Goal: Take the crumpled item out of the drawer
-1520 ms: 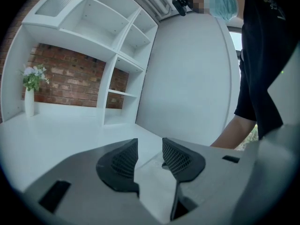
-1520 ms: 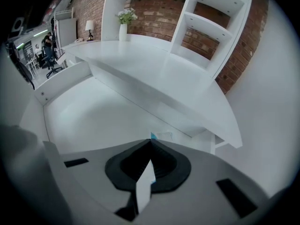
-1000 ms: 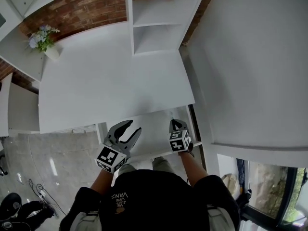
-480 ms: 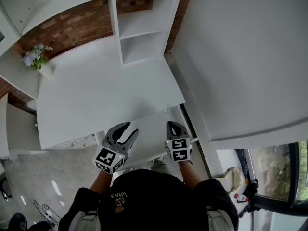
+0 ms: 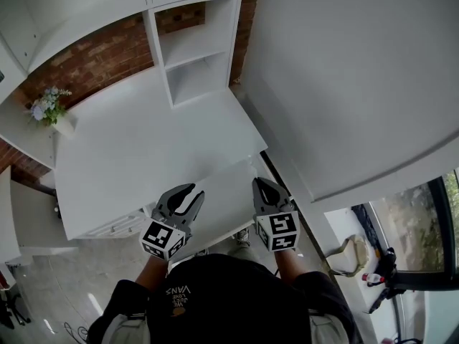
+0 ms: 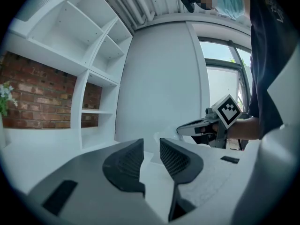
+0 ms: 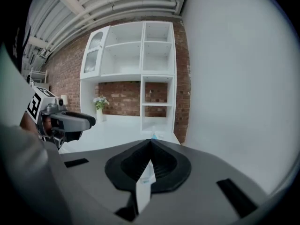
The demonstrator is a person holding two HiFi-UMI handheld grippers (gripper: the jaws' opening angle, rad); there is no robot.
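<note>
The white drawer (image 5: 224,205) stands pulled out under the front edge of the white desk (image 5: 143,149); I cannot see its inside. My right gripper (image 5: 259,184) hangs over the drawer's right end, shut on a thin white piece with a blue mark (image 7: 144,179) that is pinched between the pads and hangs below them. My left gripper (image 5: 192,192) is over the drawer's left part, its jaws closing with nothing between them. In the left gripper view the jaws (image 6: 151,142) stand a small gap apart, and the right gripper (image 6: 182,130) shows beyond them.
A white shelf unit (image 5: 193,56) stands at the back of the desk, against a brick wall. A vase of flowers (image 5: 46,110) sits at the desk's far left. A large white panel (image 5: 344,84) rises just right of the drawer. Grey floor lies to the left.
The left jaws have narrowed. The right gripper has drawn back a little toward the person over the drawer's right end. The head view has swung, shifting the desk in the picture.
</note>
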